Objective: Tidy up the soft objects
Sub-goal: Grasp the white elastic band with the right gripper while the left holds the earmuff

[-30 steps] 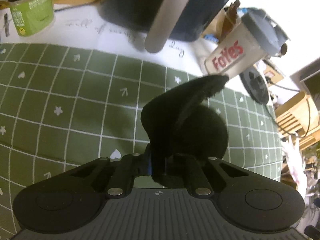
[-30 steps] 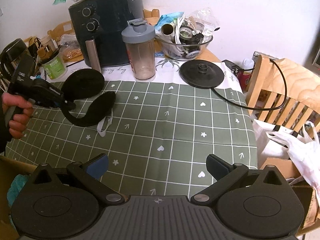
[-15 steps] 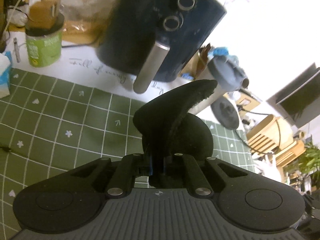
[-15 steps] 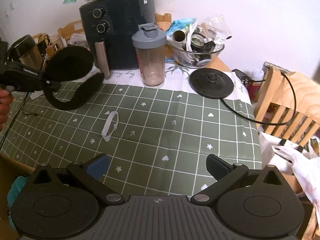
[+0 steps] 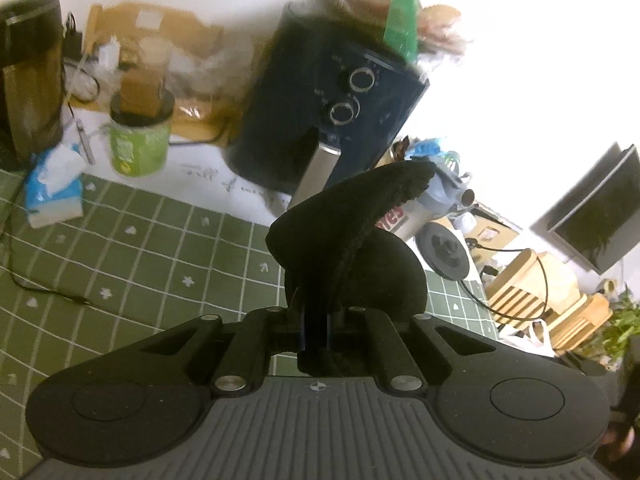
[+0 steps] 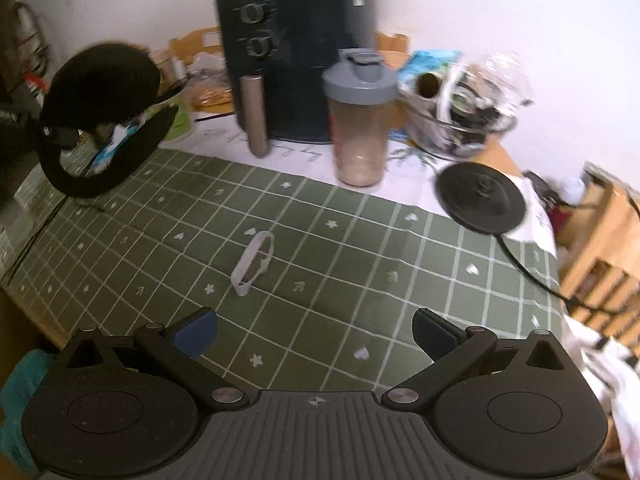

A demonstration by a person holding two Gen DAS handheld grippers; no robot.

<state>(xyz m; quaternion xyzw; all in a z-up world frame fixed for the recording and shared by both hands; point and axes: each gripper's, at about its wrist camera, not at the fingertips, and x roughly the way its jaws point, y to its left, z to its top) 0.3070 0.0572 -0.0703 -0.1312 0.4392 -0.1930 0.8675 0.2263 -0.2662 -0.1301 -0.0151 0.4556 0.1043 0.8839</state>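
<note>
While a second back the black earmuffs (image 5: 344, 240) lay against the green checked desk (image 6: 360, 240), they now hang clear of it, carried up and off toward the left edge in the right wrist view; EARLIER shift is plain

- Left tongs (image 5: 316, 328): clenched on the earmuffs' band, one fuzzy pad arching up over the jaws, the other round pad behind and below
- Seen from the right wrist view, the earmuffs (image 6: 100, 120) are in the air, well above the cloth, in front of the clutter at the desk's far left; nothing under them touches
- Right tongs (image 6: 316, 332): released, jaws wide apart, nothing between them, hovering over the near part of the desk
- White loop (image 6: 252, 264), a small band, now lies exposed on the cloth, just ahead of the right tongs; whether it is soft I cannot tell
- Air fryer (image 6: 296, 60), shaker bottle (image 6: 360, 120), kettle base (image 6: 480, 200) stand at the back, untouched

Judgement: the lift is done, the carry is under way; the drop place is not in view, though a teal cloth at the lower left corner hints at a box below the desk
</note>
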